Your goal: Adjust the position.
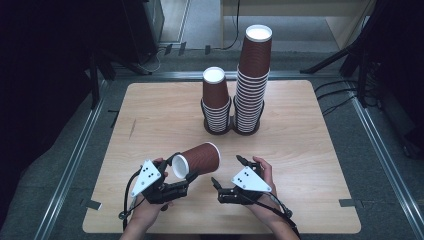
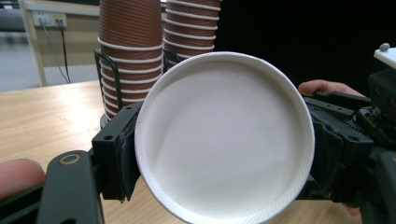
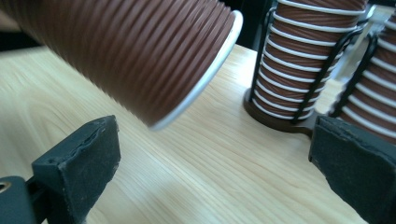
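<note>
Nearest to you, your left gripper (image 1: 186, 176) is clamped on a brown ribbed paper cup (image 1: 199, 159), holding it on its side above the wooden table (image 1: 310, 165). In the high view the cup's white closed bottom faces back toward you and its wider rim points away, toward the stacks. From the left gripper view that white bottom disc (image 2: 224, 137) sits squarely between the two black jaws, with the pads pressing its edge on either side, and your thumb shows at the lower left corner.

Just beside it, your right gripper (image 1: 226, 172) is held low over the table with its jaws spread wide and nothing between them. In the right gripper view the two dark pads (image 3: 77, 158) stand far apart at the bottom corners, bare wood grain lies between them, and the held cup (image 3: 130, 51) hangs tilted above and in front, its white rim pointing at the stacks.

Farther off, near the table's far edge, two piles of nested upside-down brown cups stand in a black wire holder (image 1: 232, 127): the shorter stack (image 1: 216, 102) on the left and the taller stack (image 1: 252, 80) touching it on the right.
</note>
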A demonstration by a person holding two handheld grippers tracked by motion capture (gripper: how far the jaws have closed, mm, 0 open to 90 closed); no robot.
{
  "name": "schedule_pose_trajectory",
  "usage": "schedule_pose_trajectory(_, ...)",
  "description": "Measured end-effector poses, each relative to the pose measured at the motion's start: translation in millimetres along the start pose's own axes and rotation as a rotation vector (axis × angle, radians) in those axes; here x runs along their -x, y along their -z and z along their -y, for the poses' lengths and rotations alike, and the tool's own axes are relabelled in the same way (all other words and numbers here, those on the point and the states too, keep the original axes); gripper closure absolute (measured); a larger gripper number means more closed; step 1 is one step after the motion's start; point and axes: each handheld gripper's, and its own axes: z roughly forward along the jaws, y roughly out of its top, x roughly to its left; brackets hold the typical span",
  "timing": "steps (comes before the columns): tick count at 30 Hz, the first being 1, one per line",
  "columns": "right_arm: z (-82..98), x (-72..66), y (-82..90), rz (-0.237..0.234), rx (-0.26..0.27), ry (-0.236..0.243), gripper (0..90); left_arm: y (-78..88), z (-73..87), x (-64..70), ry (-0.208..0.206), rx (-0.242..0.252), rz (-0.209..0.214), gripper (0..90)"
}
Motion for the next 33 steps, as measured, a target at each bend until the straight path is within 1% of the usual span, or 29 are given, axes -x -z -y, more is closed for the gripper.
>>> schedule_pose_trajectory(3, -4.0, 0.8, 1.7, -0.017, 0.026, -0.085, 2.2, 0.3, 0.1, -0.5, 0.004, 0.011, -0.009, 22.4)
schedule_pose_trajectory(5, -6.1, 1.5, 3.0, -0.043, 0.051, -0.153, 1.7, 0.2, 0.7, -0.4, 0.005, 0.018, -0.013, 22.3)
schedule_pose_trajectory(6, -8.6, 1.7, 3.8, -0.073, 0.058, -0.223, 0.6, 0.1, 1.0, -0.2, 0.002, 0.020, -0.015, 22.3)
schedule_pose_trajectory(7, -9.5, 1.5, 3.8, -0.074, 0.058, -0.239, 0.3, -0.1, 1.2, 0.3, 0.001, 0.021, -0.016, 22.3)
schedule_pose_trajectory(12, -12.3, -3.0, 2.4, -0.076, 0.043, -0.272, 0.0, -1.7, 2.6, 2.8, 0.000, 0.026, -0.017, 22.3)
schedule_pose_trajectory(13, -12.7, -4.4, 1.7, -0.081, 0.042, -0.289, 0.0, -1.7, 2.8, 2.9, -0.001, 0.028, -0.016, 22.3)
schedule_pose_trajectory(17, -14.5, -4.8, -0.4, -0.110, 0.033, -0.383, 0.0, -1.4, 3.5, 3.0, 0.002, 0.046, -0.024, 22.3)
schedule_pose_trajectory(18, -14.9, -4.9, -0.3, -0.117, 0.037, -0.419, 0.0, -1.1, 3.6, 2.6, 0.004, 0.050, -0.025, 22.3)
schedule_pose_trajectory(20, -15.5, -4.5, -0.3, -0.127, 0.048, -0.473, 0.0, -1.0, 3.9, 2.3, 0.008, 0.056, -0.028, 22.3)
schedule_pose_trajectory(24, -16.2, -4.0, -0.2, -0.152, 0.069, -0.548, 0.0, -1.5, 5.1, 2.6, -0.003, 0.057, -0.032, 22.3)
schedule_pose_trajectory(25, -16.4, -4.2, -0.3, -0.157, 0.068, -0.568, 0.0, -1.7, 5.3, 2.9, -0.005, 0.058, -0.033, 22.3)
schedule_pose_trajectory(27, -16.0, -4.0, -0.6, -0.165, 0.068, -0.593, 0.0, -2.2, 5.8, 3.6, -0.008, 0.063, -0.032, 22.2)
schedule_pose_trajectory(28, -15.8, -3.7, -0.9, -0.173, 0.069, -0.617, 0.0, -2.3, 6.0, 3.8, -0.011, 0.065, -0.033, 22.2)
schedule_pose_trajectory(29, -15.7, -3.5, -1.0, -0.182, 0.068, -0.642, 0.0, -2.4, 6.2, 4.1, -0.012, 0.065, -0.032, 22.2)
schedule_pose_trajectory(33, -16.8, -2.4, -0.1, -0.235, 0.071, -0.784, 0.0, -2.8, 7.0, 4.3, -0.010, 0.073, -0.034, 22.2)
